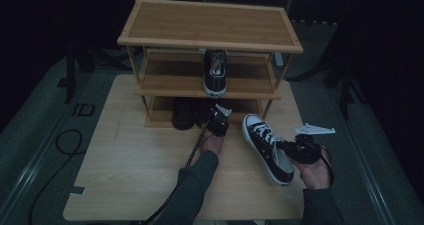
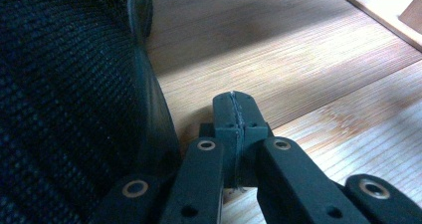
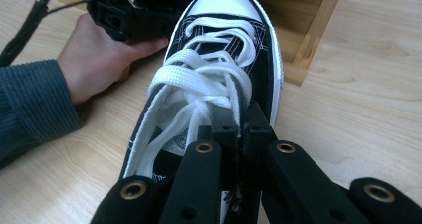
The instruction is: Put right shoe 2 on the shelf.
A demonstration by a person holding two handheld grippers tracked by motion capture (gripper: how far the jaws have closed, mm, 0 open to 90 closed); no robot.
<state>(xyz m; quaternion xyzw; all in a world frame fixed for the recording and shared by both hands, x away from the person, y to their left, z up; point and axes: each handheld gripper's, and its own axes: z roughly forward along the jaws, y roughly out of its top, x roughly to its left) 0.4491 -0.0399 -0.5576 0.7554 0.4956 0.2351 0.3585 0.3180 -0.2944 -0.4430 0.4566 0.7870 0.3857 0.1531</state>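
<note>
While right gripper (image 3: 238, 129) pinches sneaker (image 1: 266, 148) by side of collar, jaws pressed on canvas, shoe sits on table (image 1: 130, 175) right of centre, toe pointing at rack (image 1: 210, 22). Left gripper (image 2: 235, 115) pressed together, holding nothing, parked at bottom shelf beside dark shoe (image 2: 64, 99). Matching sneaker (image 1: 215, 71) already on middle shelf, toe toward us. So roughly halfway I'd say: one of pair shelved, second gripped but not racked yet. Left to do: carry it over, slot it next to its mate, let go.
</note>
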